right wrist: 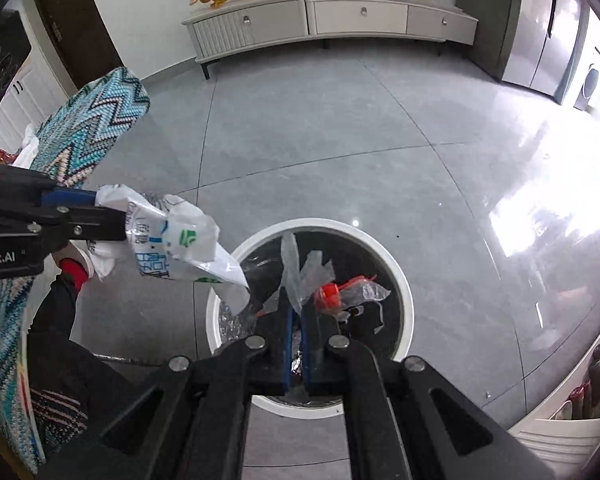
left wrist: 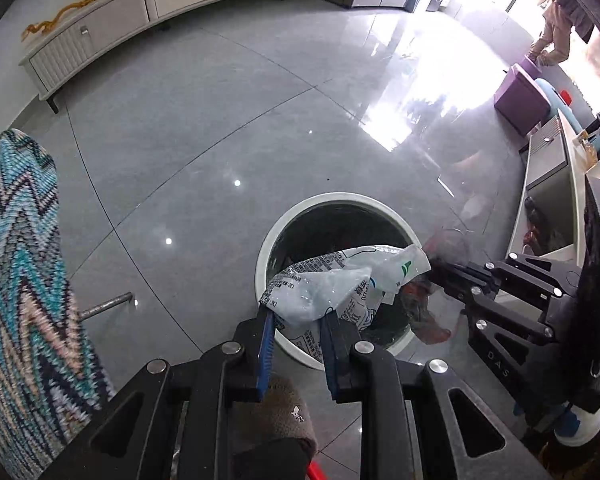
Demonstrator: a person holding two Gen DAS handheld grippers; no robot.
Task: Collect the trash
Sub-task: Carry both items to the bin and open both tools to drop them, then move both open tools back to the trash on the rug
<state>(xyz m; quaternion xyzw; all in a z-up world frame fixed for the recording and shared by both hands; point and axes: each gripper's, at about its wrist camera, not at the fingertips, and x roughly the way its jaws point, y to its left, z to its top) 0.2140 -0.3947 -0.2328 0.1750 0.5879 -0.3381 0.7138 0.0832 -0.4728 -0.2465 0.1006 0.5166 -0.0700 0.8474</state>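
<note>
A round white-rimmed trash bin (left wrist: 265, 256) stands on the grey floor; it also shows in the right wrist view (right wrist: 407, 292). My left gripper (left wrist: 298, 314) is shut on a crumpled white printed plastic bag (left wrist: 332, 284) and holds it over the bin's near rim; the left gripper (right wrist: 96, 210) and its bag (right wrist: 172, 240) show in the right wrist view at the left. My right gripper (right wrist: 297, 304) is shut on a clear plastic wrapper with a red piece (right wrist: 332, 292), above the bin's mouth. The right gripper (left wrist: 450, 276) enters the left wrist view from the right.
A zigzag-patterned cushion (left wrist: 24, 280) is at the left, also in the right wrist view (right wrist: 96, 128). A long white cabinet (right wrist: 332, 20) lines the far wall. A low white table (left wrist: 548, 184) and a purple stool (left wrist: 520, 96) stand at the right. My slippered foot (left wrist: 276, 412) is below.
</note>
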